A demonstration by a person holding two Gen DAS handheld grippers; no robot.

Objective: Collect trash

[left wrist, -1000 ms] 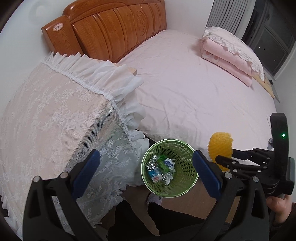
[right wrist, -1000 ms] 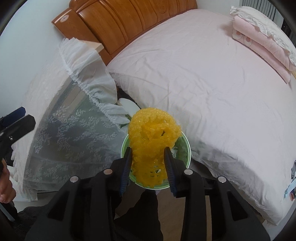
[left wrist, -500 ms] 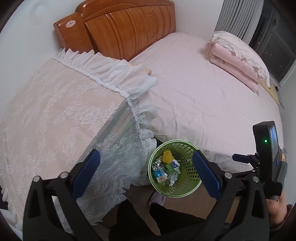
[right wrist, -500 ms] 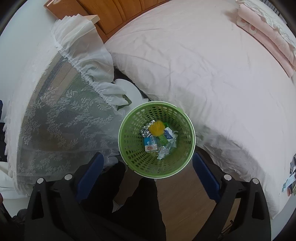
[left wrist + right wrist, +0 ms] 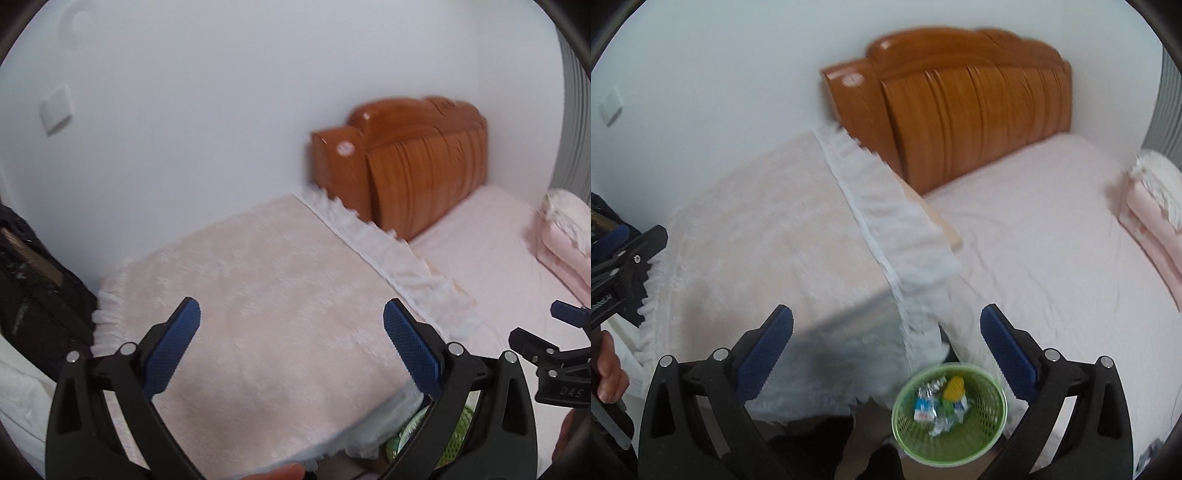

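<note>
Basket (image 5: 948, 435) before bed (image 5: 1052, 236), wrappers (image 5: 936, 404) seemingly inside

Glossy carved wood headboard (image 5: 964, 107) — matt lace cloth (image 5: 768, 236) on the table; green perforated plastic basket (image 5: 990, 413) — crinkled foil inside.

Lace-covered table (image 5: 768, 236) with white ruffled trim beside bed with pink sheet (image 5: 1045, 236). Carved wooden headboard (image 5: 964, 99) against white wall (image 5: 221, 92), wall switch (image 5: 56, 109) upper left. Folded pink bedding (image 5: 1152, 218) at right. Dark object (image 5: 33, 295) far left, blurred.
</note>
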